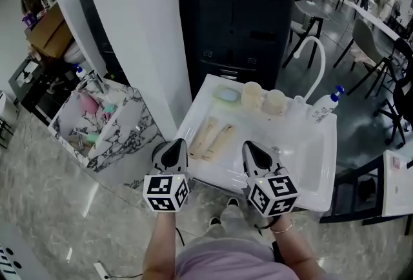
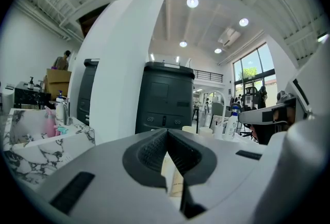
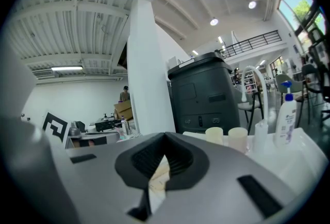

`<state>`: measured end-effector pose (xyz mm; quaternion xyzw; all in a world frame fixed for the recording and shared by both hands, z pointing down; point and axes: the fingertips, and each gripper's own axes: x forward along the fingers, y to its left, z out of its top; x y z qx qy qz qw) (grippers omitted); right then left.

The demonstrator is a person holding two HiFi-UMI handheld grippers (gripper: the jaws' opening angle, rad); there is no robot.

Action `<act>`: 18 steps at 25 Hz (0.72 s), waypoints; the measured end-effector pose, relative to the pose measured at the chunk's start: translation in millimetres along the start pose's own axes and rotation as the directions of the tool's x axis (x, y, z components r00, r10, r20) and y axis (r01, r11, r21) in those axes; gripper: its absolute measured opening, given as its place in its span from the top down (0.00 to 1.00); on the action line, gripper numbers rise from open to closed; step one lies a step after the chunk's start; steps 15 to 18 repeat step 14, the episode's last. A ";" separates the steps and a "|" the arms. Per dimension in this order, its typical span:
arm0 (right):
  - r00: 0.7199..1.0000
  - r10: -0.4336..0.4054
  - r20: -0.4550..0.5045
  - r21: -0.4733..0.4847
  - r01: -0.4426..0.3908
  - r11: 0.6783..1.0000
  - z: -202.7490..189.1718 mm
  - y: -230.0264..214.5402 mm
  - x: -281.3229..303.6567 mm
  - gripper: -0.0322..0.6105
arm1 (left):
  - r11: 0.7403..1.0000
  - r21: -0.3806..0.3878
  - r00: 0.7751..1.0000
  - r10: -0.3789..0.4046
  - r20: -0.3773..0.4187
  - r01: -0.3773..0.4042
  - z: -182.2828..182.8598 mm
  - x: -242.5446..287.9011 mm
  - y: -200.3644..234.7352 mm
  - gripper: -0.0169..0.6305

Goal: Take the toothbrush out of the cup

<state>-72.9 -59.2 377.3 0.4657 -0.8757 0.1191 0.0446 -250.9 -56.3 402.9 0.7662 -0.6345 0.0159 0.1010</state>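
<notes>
Currently both sets of jaws are closed tip to tip, with nothing between them. Your left gripper [image 1: 175, 147] and right gripper [image 1: 253, 147] are low in the head view, at the near edge of the white basin [image 1: 322, 143].

A cream cup [image 1: 251, 94] and a second cup [image 1: 275, 102] stand side by side at upper centre, straight up-frame from your right gripper, so that hand is nearer.

No toothbrush shows above either rim.

A beige strip [image 1: 202, 137] and a matching strip [image 1: 220, 141] lie flat between your grippers, closer to the left one. Their long axes run lower left to upper right.

Can't tell if either is the toothbrush: if so, it's already out of the cup; if not, it's hidden inside one.
</notes>
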 end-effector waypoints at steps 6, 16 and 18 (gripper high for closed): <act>1.000 0.001 0.001 -0.001 -0.001 1.000 0.1 2.4 -1.1 0.95 | 1.000 0.005 1.000 -0.010 0.000 0.010 2.4 -0.2 -1.9 0.97; 1.000 0.003 -0.002 -0.003 -0.003 1.000 -2.2 2.9 0.4 0.95 | 1.000 0.009 1.000 -0.017 -0.005 0.017 1.9 2.5 -0.7 0.97; 1.000 0.003 -0.002 -0.003 -0.003 1.000 -2.2 2.9 0.4 0.95 | 1.000 0.009 1.000 -0.017 -0.005 0.017 1.9 2.5 -0.7 0.97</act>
